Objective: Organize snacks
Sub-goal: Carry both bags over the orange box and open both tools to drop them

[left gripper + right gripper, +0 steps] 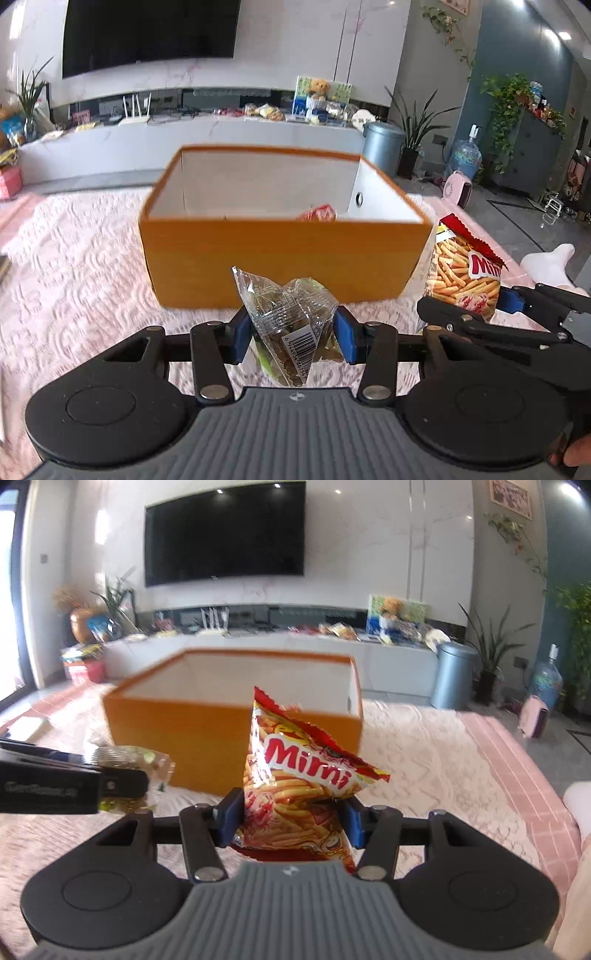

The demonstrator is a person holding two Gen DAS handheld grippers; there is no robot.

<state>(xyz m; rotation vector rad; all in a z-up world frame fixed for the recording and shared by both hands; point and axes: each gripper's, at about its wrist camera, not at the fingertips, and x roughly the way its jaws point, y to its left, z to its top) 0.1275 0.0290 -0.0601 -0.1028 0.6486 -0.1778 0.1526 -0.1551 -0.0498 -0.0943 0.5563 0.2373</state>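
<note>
Left gripper (293,334) and right gripper (291,818) side by side, fingers seemingly clamped, angled slightly downward.

Sitting on a textured cloth (74,266): open box (284,254) at twelve o'clock, holding one small packet (319,213) inside; clear packet (291,321) at six, chips bag (463,275) at three.

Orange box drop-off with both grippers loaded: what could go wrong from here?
1. The left gripper pinches the clear snack packet by crinkly film; it may slip.
2. The right gripper with the Mimi bag is close alongside; they could collide over the orange box.
3. Either bag might snag its near wall.
</note>
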